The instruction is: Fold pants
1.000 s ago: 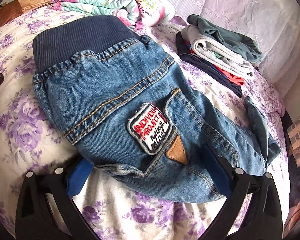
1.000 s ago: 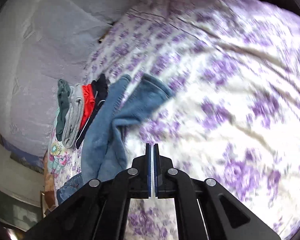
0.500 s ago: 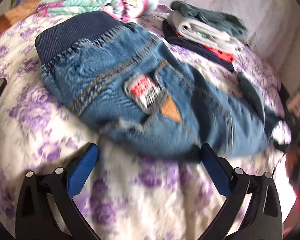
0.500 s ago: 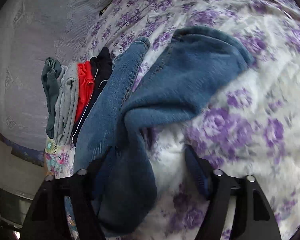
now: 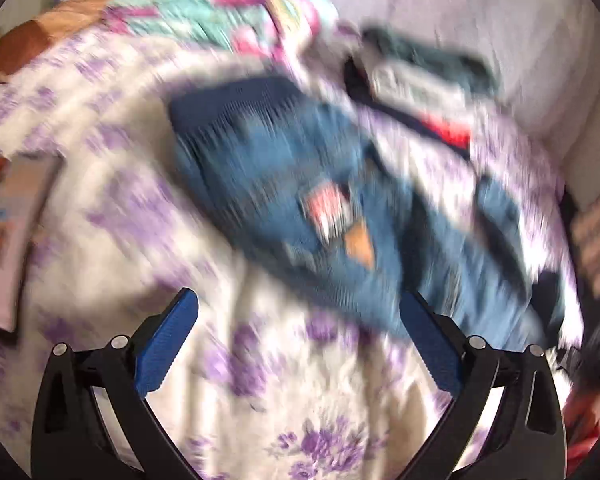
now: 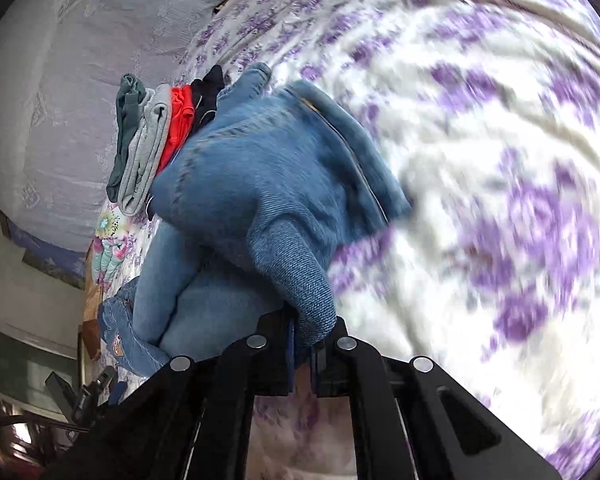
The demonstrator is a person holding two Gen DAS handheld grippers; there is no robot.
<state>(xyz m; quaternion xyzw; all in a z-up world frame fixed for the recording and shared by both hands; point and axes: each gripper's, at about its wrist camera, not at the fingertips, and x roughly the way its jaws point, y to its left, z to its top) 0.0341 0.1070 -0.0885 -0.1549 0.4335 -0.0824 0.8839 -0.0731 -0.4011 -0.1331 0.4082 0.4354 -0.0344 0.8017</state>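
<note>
Small blue jeans (image 5: 300, 200) with a dark ribbed waistband and a red-and-white patch lie on the flowered bed, blurred in the left wrist view. My left gripper (image 5: 298, 330) hangs open above the sheet, just short of the jeans' near edge, nothing between its blue pads. In the right wrist view my right gripper (image 6: 302, 350) is shut on a fold of the jeans' leg (image 6: 268, 184), and the denim bunches up from the pads toward the clothes pile.
A pile of folded clothes (image 6: 152, 136), green, grey, red and dark, lies beside the jeans near the lilac headboard (image 6: 60, 80). A folded flowery blanket (image 5: 228, 20) sits at the far end. A flat book-like thing (image 5: 8, 232) lies at the left.
My right gripper opened over the jeans' leg, then shut on it and the denim now bunches up. My left gripper drew back from the jeans, leaving them farther away.
</note>
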